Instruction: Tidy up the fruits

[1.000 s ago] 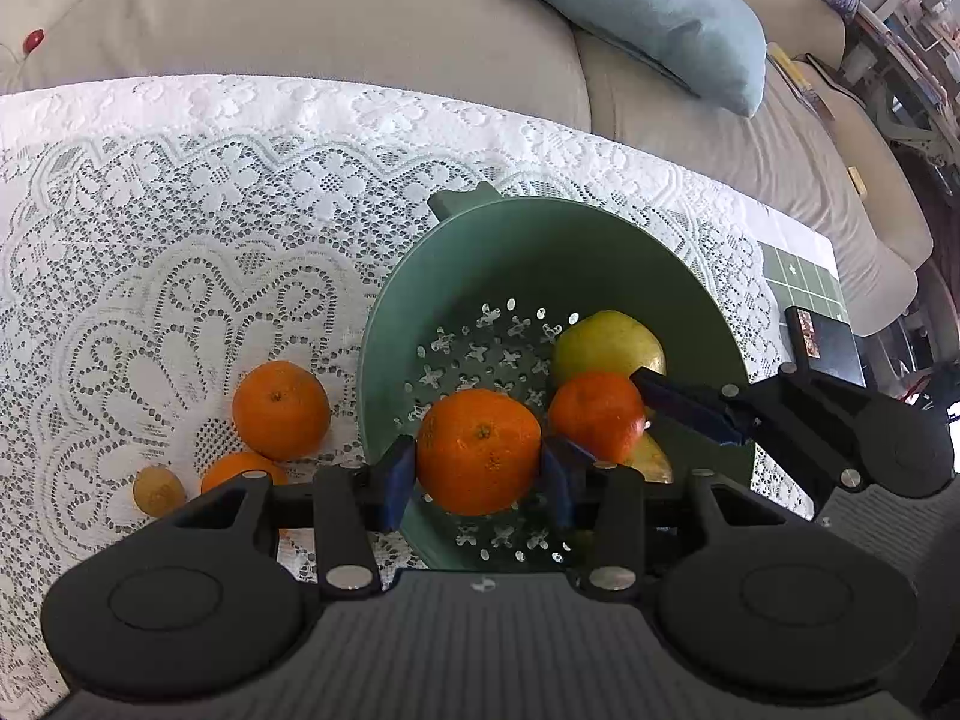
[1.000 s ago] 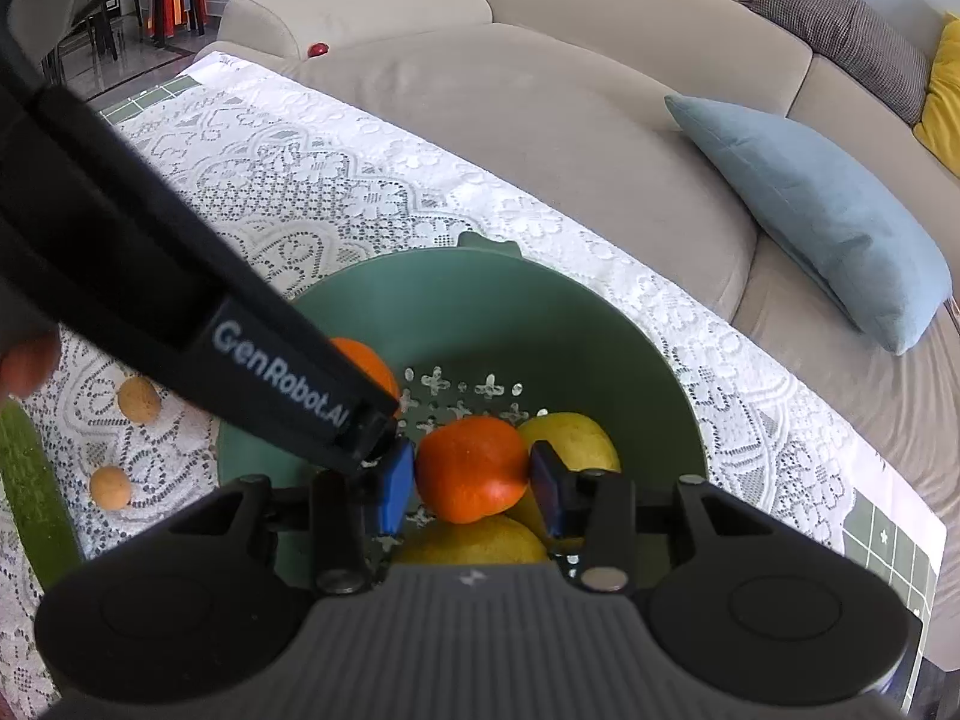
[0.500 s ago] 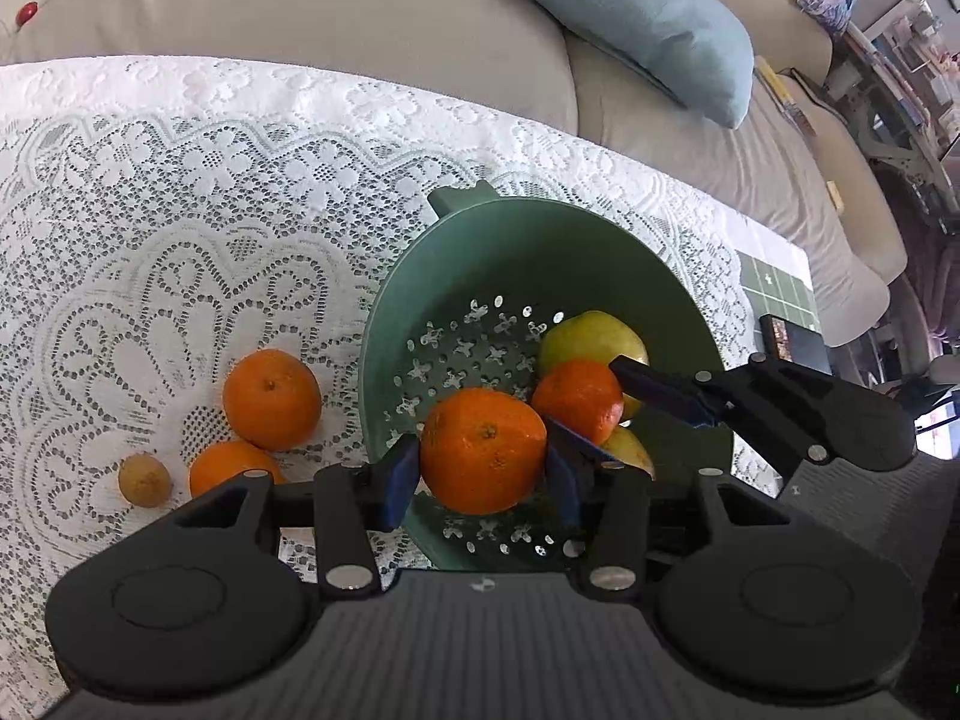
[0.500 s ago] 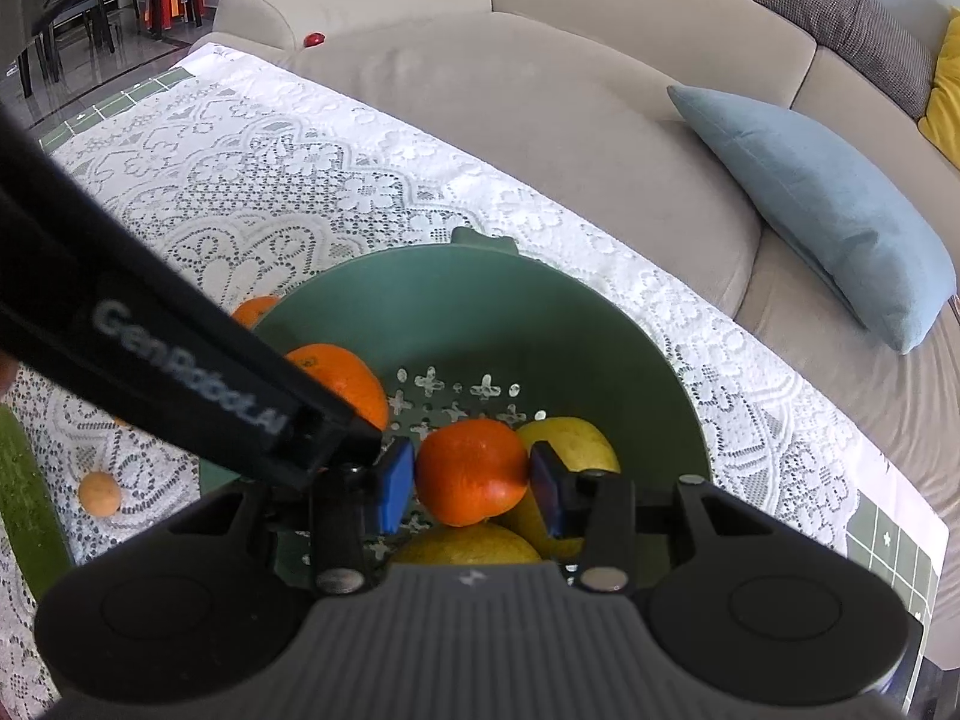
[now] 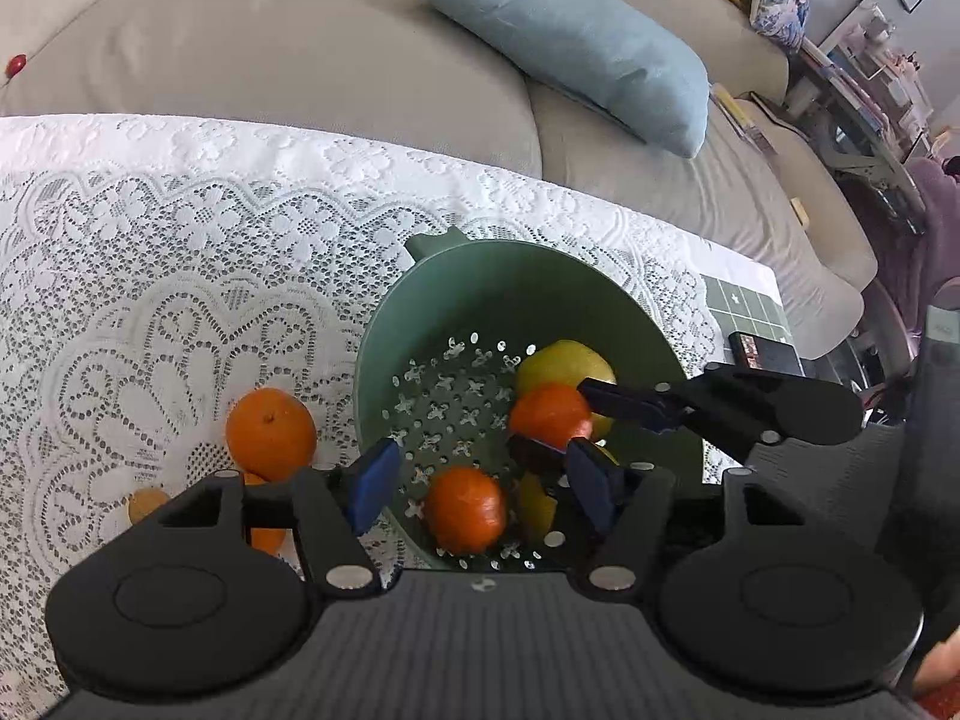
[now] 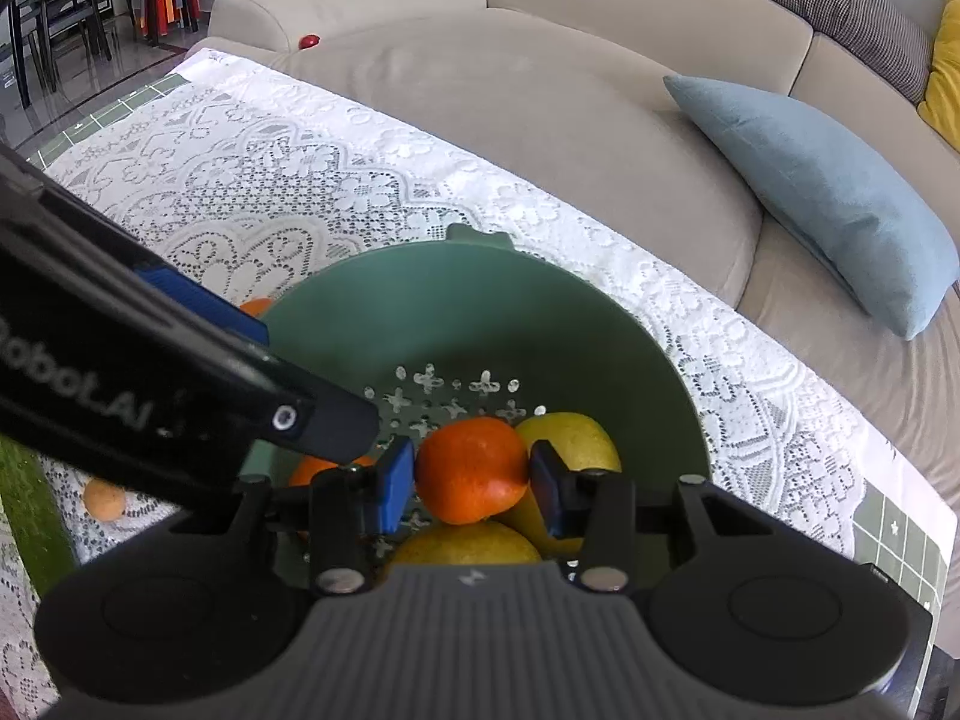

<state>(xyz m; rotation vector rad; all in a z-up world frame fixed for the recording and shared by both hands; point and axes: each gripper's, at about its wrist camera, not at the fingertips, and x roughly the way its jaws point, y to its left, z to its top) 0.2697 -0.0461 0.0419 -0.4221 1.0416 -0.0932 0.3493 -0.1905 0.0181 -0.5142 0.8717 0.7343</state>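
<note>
In the green colander [image 5: 648, 324], two pears [image 5: 564, 363] and a loose orange [image 5: 467, 509] are seen below the opening left gripper [image 5: 480, 483]; a second orange [image 6: 472, 470] is clamped by the right gripper [image 6: 472, 489] above the pears.

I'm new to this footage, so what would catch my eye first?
The green strainer bowl on the lace tablecloth, holding oranges and yellow fruit. The right tool grips an orange over it, while the left tool is opening above another orange lying in the bowl.
</note>
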